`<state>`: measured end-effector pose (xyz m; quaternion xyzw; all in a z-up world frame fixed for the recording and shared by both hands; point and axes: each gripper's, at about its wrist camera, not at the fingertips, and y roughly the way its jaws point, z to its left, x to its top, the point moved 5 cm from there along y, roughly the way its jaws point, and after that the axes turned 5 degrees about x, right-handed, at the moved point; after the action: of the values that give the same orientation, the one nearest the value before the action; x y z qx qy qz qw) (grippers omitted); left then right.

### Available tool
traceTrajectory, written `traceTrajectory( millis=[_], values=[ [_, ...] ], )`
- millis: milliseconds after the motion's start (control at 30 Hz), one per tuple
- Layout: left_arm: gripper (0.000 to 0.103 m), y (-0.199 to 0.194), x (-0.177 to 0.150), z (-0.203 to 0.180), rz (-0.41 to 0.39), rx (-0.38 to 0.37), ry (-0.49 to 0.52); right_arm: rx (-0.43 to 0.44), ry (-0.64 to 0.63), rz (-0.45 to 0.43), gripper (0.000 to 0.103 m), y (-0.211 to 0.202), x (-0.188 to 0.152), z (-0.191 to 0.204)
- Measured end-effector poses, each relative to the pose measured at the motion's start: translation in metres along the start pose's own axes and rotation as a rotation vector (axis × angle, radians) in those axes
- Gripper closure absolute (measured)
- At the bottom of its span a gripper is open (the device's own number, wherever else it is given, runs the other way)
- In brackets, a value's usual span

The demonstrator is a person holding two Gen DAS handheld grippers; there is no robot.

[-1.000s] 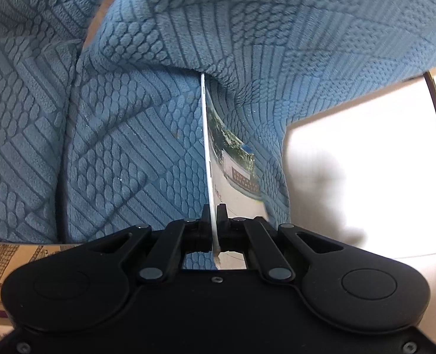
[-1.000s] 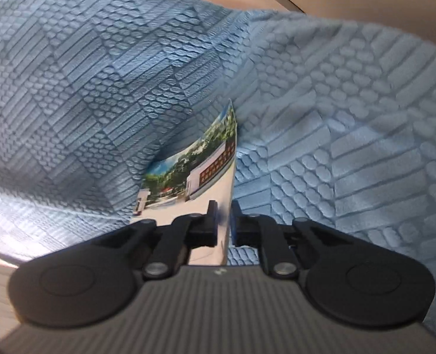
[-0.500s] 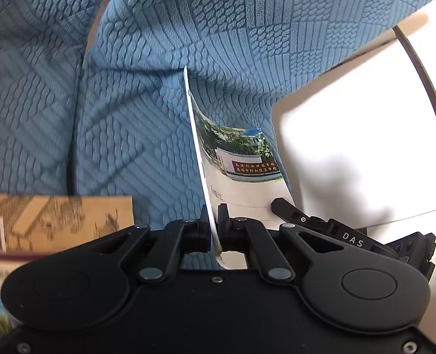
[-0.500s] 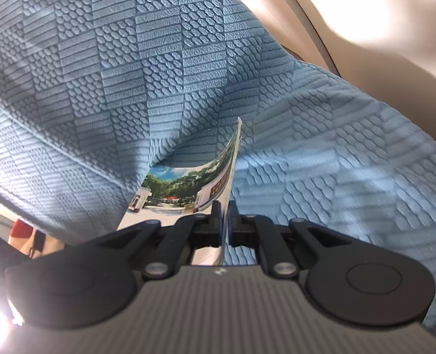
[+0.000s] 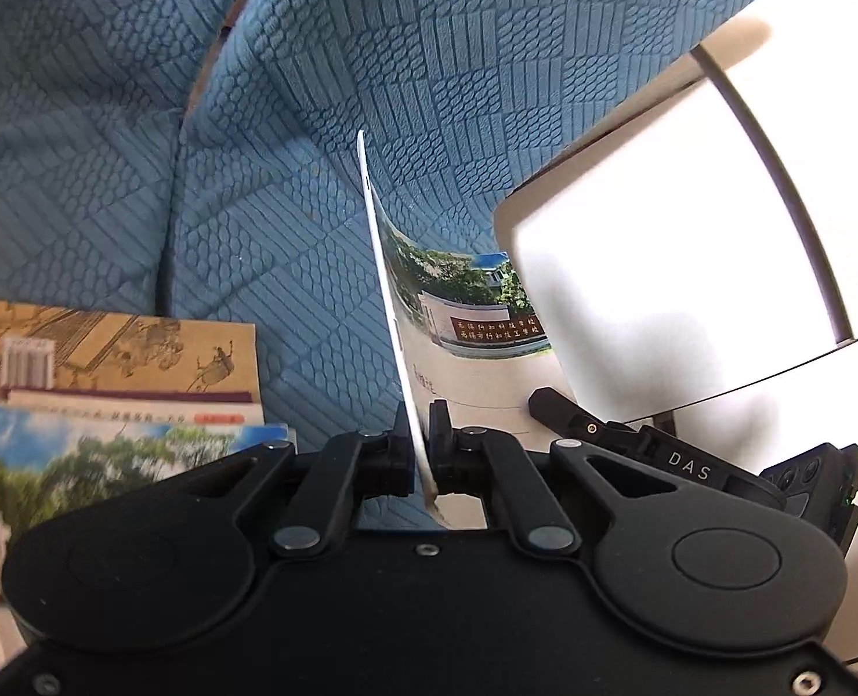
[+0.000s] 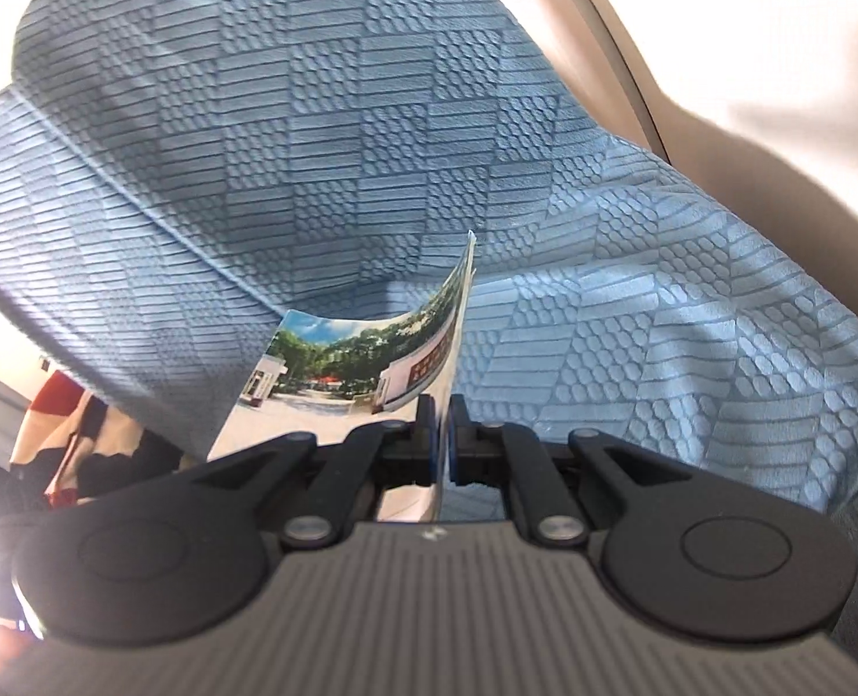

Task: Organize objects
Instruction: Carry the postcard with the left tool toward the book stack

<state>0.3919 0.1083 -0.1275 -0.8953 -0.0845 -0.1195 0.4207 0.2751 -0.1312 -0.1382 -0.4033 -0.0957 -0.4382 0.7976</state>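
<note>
A thin booklet [image 5: 463, 348] with a photo of trees and a gate wall on its cover hangs in the air, bent into a curve. My left gripper [image 5: 420, 435] is shut on its one edge. My right gripper [image 6: 441, 426] is shut on the opposite edge of the same booklet [image 6: 347, 371]. In the left wrist view a black finger [image 5: 562, 412] of the right gripper reaches in from the right, under the cover. Blue textured sofa cushions [image 5: 458, 87] lie behind the booklet in both views.
A tan book [image 5: 115, 348] lies on the sofa seat at lower left, and another photo-cover booklet [image 5: 98, 464] rests on top of it. A bright pale surface [image 5: 661, 267] borders the sofa on the right. Red and beige shapes [image 6: 57, 412] show at the right wrist view's left edge.
Both grippers rose with the booklet between them and the right one rolled. The books at lower left and the right gripper's finger came into the left wrist view.
</note>
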Motion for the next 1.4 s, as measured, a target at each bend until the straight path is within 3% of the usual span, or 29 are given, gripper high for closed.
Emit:
traceTrajectory(
  millis=[400, 800, 1067, 1400],
  values=[
    [0.100, -0.078, -0.024, 0.000, -0.072, 0.031, -0.007, 0.051, -0.061, 0.021, 0.097, -0.040, -0.016, 0.059],
    [0.099, -0.143, -0.047, 0.026, -0.139, 0.053, -0.082, 0.119, -0.130, 0.066, 0.097, -0.056, -0.036, 0.120],
    [0.099, -0.150, -0.070, 0.050, -0.149, 0.096, -0.107, 0.122, -0.176, 0.109, 0.097, -0.051, -0.065, 0.132],
    [0.099, -0.130, -0.108, 0.093, -0.133, 0.141, -0.157, 0.102, -0.216, 0.166, 0.097, -0.027, -0.114, 0.116]
  ],
)
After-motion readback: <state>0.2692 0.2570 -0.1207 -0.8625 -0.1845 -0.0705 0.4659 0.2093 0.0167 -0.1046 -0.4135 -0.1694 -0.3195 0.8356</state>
